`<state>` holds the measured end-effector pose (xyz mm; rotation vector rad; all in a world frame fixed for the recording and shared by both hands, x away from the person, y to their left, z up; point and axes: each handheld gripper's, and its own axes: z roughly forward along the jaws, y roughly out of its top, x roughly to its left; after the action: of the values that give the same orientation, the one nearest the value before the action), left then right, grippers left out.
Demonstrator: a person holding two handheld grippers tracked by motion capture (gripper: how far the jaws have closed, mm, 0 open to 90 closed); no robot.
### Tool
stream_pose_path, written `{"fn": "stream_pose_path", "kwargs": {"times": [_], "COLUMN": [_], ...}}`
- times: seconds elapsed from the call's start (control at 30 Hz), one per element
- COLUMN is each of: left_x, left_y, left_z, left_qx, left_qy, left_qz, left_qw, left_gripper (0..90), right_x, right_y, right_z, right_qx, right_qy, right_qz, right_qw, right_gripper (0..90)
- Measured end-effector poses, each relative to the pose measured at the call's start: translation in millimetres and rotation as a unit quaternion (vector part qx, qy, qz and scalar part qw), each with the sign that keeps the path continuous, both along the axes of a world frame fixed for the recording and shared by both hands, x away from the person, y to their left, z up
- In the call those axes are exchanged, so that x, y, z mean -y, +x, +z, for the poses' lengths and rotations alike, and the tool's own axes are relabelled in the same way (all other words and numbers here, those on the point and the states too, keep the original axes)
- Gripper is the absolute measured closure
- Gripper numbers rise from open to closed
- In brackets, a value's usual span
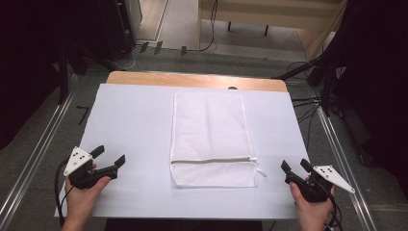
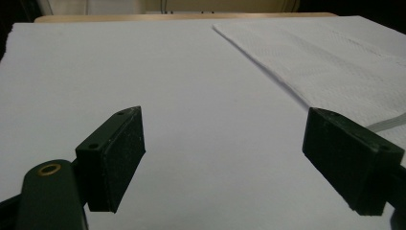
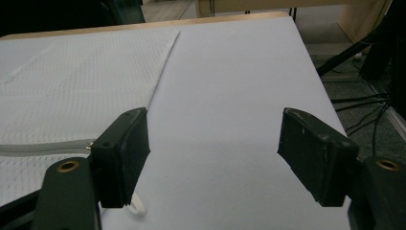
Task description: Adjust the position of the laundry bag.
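Room: dark around the edges, with cables on the grey floor [image 1: 38, 139] and a pale wooden furniture piece behind the desk.
Desk: a wooden desk [image 1: 192, 78] covered by a white sheet [image 1: 130, 125] that reaches almost to all its edges.
Mesh bag: a white mesh bag [image 1: 210, 137] lies flat in the middle of the sheet, long side pointing away from the person; its zipper [image 1: 214, 160] runs across near the near end and looks closed, with the pull tab [image 1: 261, 172] sticking out at the right corner.
Left tool: the left tool [image 1: 109, 155] is held low over the near left part of the sheet, well apart from the bag, jaws spread wide with nothing between them.
Right tool: the right tool [image 1: 295, 166] is just beside the bag's near right corner, jaws also spread wide and empty.
Hand pose: both hands come from the near edge, each wrapped around its handle, tools pointing forward and a little inward.
Risk, thin fabric: I judge the mesh is thin and flat, so a jaw can slide over it or pinch the sheet together with it.
Risk, small tab: the pull tab is small, so a grasp can miss it.
Risk, one-side pull: pulling only one side can drag the whole bag.
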<state>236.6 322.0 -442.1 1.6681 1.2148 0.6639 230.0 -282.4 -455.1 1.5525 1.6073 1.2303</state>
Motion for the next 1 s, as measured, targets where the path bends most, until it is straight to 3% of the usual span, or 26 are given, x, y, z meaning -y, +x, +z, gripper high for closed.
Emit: {"fn": "stream_pose_path", "kwargs": {"times": [0.1,0.13,0.2,0.3,0.37,0.4,0.47,0.5,0.53,0.6,0.7,0.73,0.9,1.0], "left_x": [6.5,13.2,17.8,32.8,44.6,53.1,65.2,77.6,77.6,87.5,103.5,110.6,119.3,126.6], "left_y": [1.7,6.6,9.4,15.0,20.4,24.7,31.2,39.6,39.6,49.8,61.2,66.3,72.1,77.5], "left_z": [-0.3,-1.4,-2.1,-3.9,-7.4,-10.1,-13.5,-15.6,-15.6,-17.1,-20.4,-22.6,-22.6,-23.5], "left_qx": [-0.011,-0.036,-0.044,-0.048,-0.055,-0.066,-0.078,-0.093,-0.093,-0.108,-0.133,-0.145,-0.154,-0.164], "left_qy": [-0.001,-0.026,-0.035,-0.012,-0.009,-0.006,-0.001,-0.005,-0.005,-0.028,-0.026,-0.030,-0.035,-0.034], "left_qz": [0.006,0.008,-0.002,-0.005,-0.022,-0.032,-0.045,-0.059,-0.059,-0.076,-0.075,-0.075,-0.071,-0.074], "left_qw": [0.9999,0.9990,0.9984,0.9988,0.9982,0.9973,0.9959,0.9940,0.9940,0.9908,0.9880,0.9861,0.9850,0.9831], "left_gripper": [19.8,30.2,31.2,34.2,37.1,42.1,43.2,46.3,47.6,49.1,50.5,52.2,56.8,57.1], "right_x": [-1.2,-3.0,-4.0,-7.1,-9.2,-10.4,-11.9,-13.5,-13.5,-15.2,-15.9,-15.7,-14.3,-14.0], "right_y": [0.7,1.3,1.7,4.4,5.9,6.2,6.5,6.7,6.7,6.4,6.4,6.0,4.7,4.9], "right_z": [-0.1,0.2,0.8,1.3,0.2,-0.7,-3.2,-4.7,-4.7,-5.8,-7.2,-7.8,-7.8,-7.9], "right_qx": [0.003,0.006,0.010,0.016,0.015,0.014,0.015,0.015,0.015,0.017,0.019,0.017,0.018,0.018], "right_qy": [0.001,0.001,-0.003,-0.004,-0.008,-0.008,-0.005,-0.006,-0.006,-0.004,-0.005,-0.005,-0.005,-0.006], "right_qz": [0.001,-0.002,-0.002,0.002,0.005,0.007,0.016,0.019,0.019,0.018,0.016,0.017,0.015,0.015], "right_qw": [1.0000,1.0000,0.9999,0.9999,0.9998,0.9998,0.9998,0.9997,0.9997,0.9997,0.9997,0.9997,0.9997,0.9997], "right_gripper": [27.5,31.5,33.4,36.6,37.6,38.2,39.7,40.4,40.4,41.0,41.3,41.3,41.6,41.6]}}
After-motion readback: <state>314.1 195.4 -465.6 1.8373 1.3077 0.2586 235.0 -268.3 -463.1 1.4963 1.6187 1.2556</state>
